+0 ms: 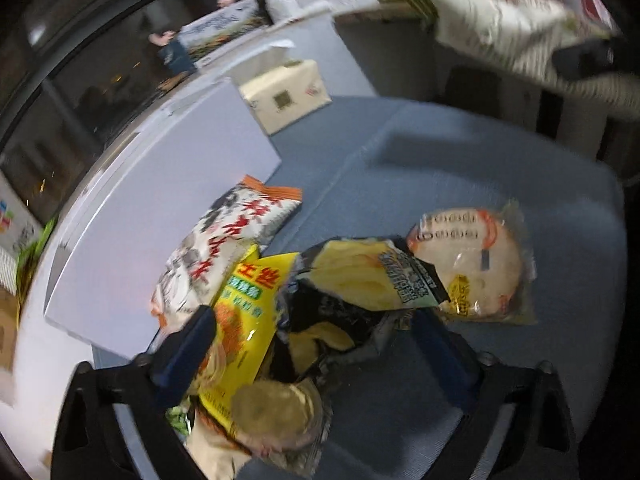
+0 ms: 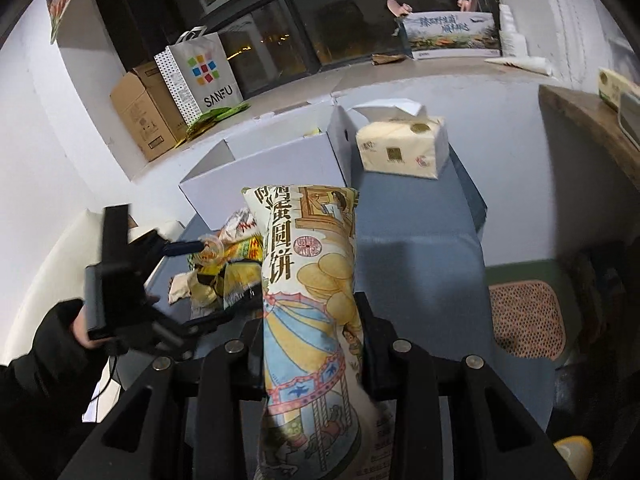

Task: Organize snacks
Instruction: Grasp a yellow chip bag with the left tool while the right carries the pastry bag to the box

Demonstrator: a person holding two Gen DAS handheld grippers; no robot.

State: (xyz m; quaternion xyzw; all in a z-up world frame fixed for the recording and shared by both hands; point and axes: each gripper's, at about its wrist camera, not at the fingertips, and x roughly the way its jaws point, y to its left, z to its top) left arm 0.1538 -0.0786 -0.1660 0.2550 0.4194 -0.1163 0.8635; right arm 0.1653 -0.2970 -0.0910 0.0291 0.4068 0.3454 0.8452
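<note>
My left gripper (image 1: 316, 332) hangs over a heap of snacks on a blue-grey surface (image 1: 520, 168), jaws apart around a yellow packet (image 1: 240, 320) and a black chip bag (image 1: 360, 280); whether it grips them is unclear. A round clear-wrapped snack (image 1: 272, 412) lies near the left finger. A white and red bag (image 1: 228, 240) leans on the white box (image 1: 160, 220). A clear bread packet (image 1: 476, 268) lies to the right. My right gripper (image 2: 312, 320) is shut on a tall egg-biscuit bag (image 2: 312, 280), held upright above the surface; it also shows top right in the left wrist view (image 1: 500, 20).
An open white box (image 2: 272, 168) stands at the back of the surface. A tissue pack (image 2: 404, 148) lies beside it. A cardboard box (image 2: 140, 116) and a SANFU bag (image 2: 200, 76) stand on the window ledge. A perforated stool (image 2: 528, 320) is at the right.
</note>
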